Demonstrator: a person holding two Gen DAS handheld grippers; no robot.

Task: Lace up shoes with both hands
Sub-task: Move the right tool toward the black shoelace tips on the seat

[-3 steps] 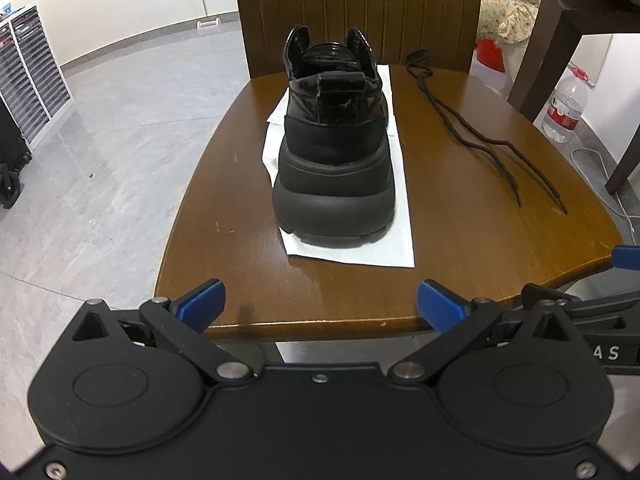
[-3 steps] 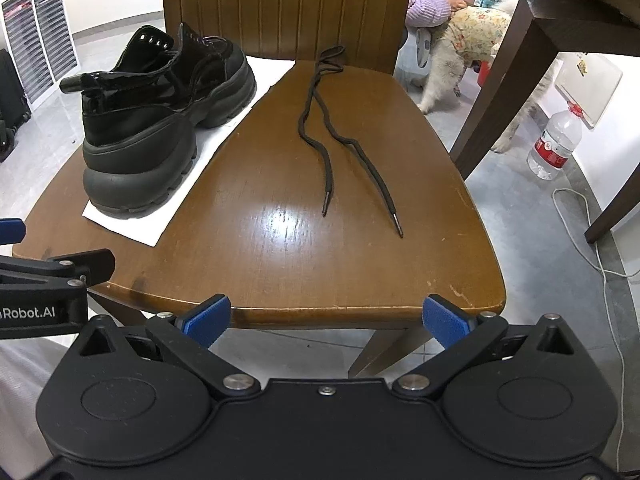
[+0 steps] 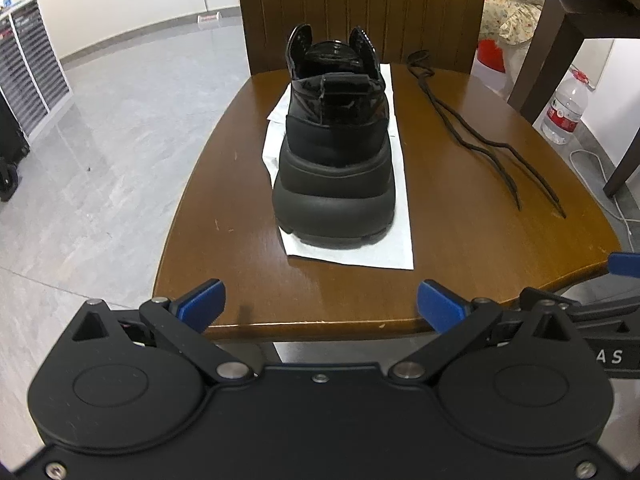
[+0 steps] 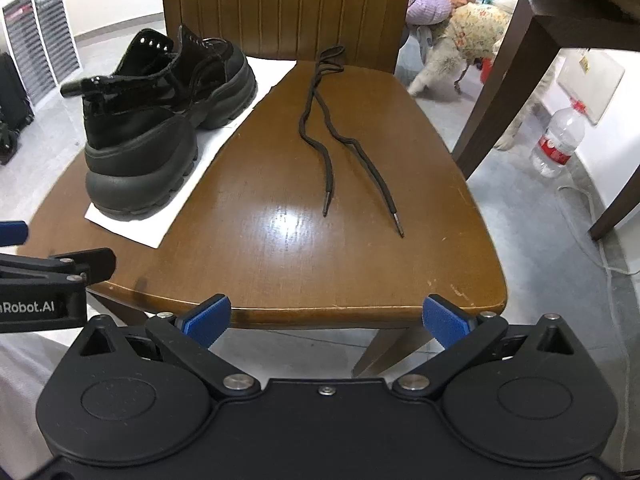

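A black chunky shoe (image 3: 334,156) (image 4: 160,120) stands heel toward me on white paper (image 3: 400,200) (image 4: 132,228) on a wooden chair seat (image 3: 460,260) (image 4: 280,240). A dark lace (image 3: 472,136) (image 4: 340,136) lies loose to the right of the shoe, folded double, both tips toward me. My left gripper (image 3: 320,304) is open at the seat's front edge, behind the heel, with nothing in it. My right gripper (image 4: 326,316) is open at the front edge too, in line with the lace tips. Each gripper shows at the other view's side.
The chair's slatted back (image 3: 360,8) (image 4: 280,4) rises behind the shoe. A dark table leg (image 3: 548,52) (image 4: 500,80) stands right of the chair. A plastic bottle (image 3: 564,108) (image 4: 556,144) and a white cable (image 4: 592,220) are on the floor. A dog in a flowered coat (image 4: 468,32) stands behind.
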